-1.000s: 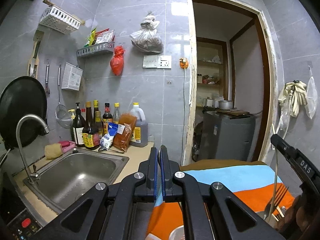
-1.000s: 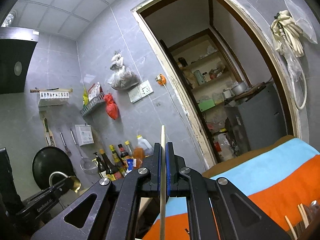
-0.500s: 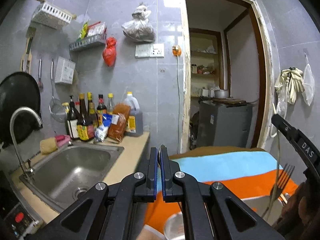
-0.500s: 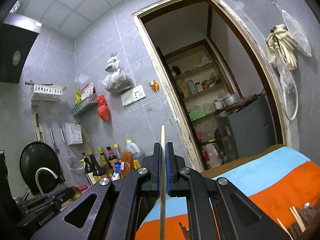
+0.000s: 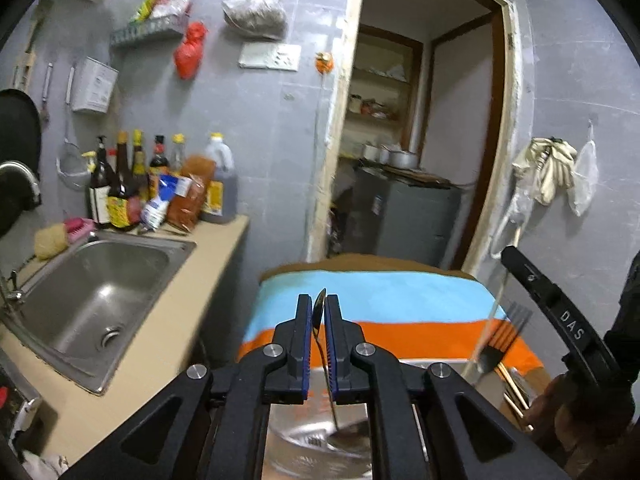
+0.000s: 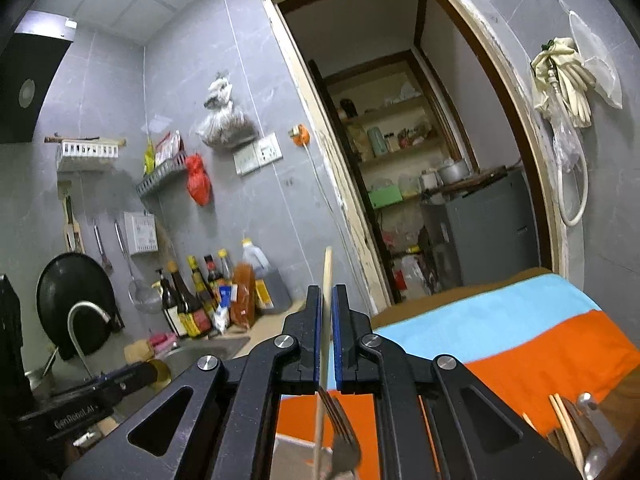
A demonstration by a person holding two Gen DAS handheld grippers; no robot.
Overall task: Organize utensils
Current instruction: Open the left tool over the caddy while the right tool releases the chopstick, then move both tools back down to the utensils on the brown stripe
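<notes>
My left gripper (image 5: 319, 312) is shut on a metal spoon (image 5: 320, 308); its bowl sticks up between the fingers and its handle runs down over a steel basin (image 5: 320, 452). My right gripper (image 6: 327, 308) is shut on a pale wooden chopstick (image 6: 327, 268) that stands upright; the chopstick also shows in the left wrist view (image 5: 486, 328), blurred. A dark fork (image 6: 340, 432) stands below my right gripper, and shows in the left wrist view (image 5: 500, 340) with more chopsticks (image 5: 514, 392) beside it. Further utensils (image 6: 576, 428) lie at the lower right.
A table with a striped blue and orange cloth (image 5: 372, 300) is ahead. A counter with a steel sink (image 5: 84, 292), tap (image 6: 84, 320) and several sauce bottles (image 5: 128, 188) is on the left. An open doorway (image 5: 420, 140) is behind the table.
Both views have tilted downward, bringing the basin, fork and table closer into view. Both grippers stay shut on their utensils.
</notes>
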